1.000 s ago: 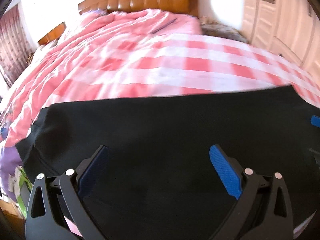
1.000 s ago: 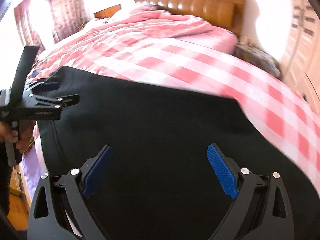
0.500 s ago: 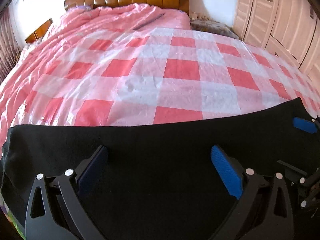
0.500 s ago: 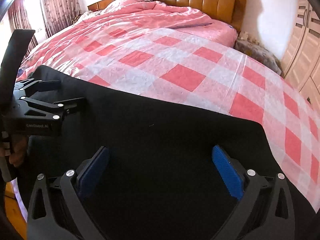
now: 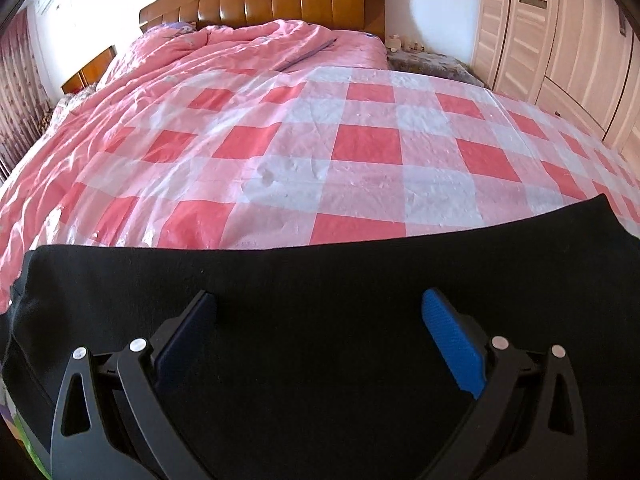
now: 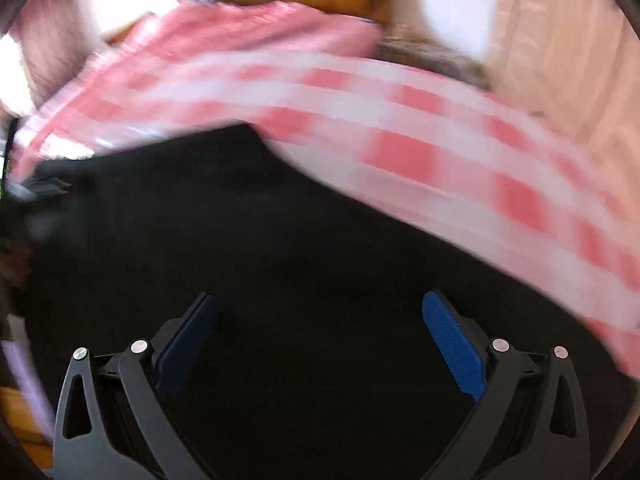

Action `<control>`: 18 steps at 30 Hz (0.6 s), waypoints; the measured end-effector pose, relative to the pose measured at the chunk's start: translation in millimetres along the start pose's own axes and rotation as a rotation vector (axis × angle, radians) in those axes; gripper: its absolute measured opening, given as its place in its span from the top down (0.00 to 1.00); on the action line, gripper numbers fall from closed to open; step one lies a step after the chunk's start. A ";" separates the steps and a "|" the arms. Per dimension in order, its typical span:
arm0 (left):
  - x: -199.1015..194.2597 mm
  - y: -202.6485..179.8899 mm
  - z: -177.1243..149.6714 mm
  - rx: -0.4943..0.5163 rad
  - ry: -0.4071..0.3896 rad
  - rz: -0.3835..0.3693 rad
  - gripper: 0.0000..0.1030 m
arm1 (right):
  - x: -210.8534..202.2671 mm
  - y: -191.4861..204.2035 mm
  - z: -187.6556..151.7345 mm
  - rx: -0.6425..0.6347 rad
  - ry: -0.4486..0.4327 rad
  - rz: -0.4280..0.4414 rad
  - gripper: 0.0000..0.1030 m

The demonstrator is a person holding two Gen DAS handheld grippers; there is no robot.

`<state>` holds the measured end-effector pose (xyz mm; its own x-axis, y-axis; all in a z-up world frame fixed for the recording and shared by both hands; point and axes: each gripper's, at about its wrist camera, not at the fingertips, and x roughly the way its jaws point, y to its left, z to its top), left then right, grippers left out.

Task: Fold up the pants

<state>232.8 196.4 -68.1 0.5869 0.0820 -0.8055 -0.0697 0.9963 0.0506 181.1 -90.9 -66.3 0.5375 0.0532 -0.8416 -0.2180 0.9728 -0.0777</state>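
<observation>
pants (image 5: 320, 280): black, flat on bed (image 5: 360, 152), under and ahead of both fingers
left gripper (image 5: 320, 320): spread wide, empty
right gripper (image 6: 320, 320): spread wide, empty, view blurred
handling: soft, limp, light; probably pinch an edge or corner

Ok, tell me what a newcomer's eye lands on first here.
The black pants fill the near foreground, spread flat on the red-and-white checked cover of the bed. Both the left gripper and the right gripper hover open above the dark cloth. Beyond, a pink quilt lies bunched against the wooden headboard.
</observation>
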 end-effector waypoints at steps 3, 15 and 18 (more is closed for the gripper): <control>0.4 1.8 -0.2 -0.007 0.002 -0.006 0.01 | -16.1 -18.9 -14.4 0.044 -0.042 0.024 0.04; 1.6 2.6 -0.4 -0.023 0.004 -0.014 0.01 | -26.8 -44.7 -65.1 0.068 -0.082 -0.055 0.04; 1.8 2.0 -1.1 -0.021 0.003 -0.007 0.01 | -23.8 -52.7 -64.0 0.097 -0.070 -0.011 0.04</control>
<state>232.8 198.6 -70.1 0.5850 0.0750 -0.8076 -0.0828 0.9960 0.0325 127.7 -157.9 -76.4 0.5956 0.0548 -0.8014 -0.1337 0.9905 -0.0316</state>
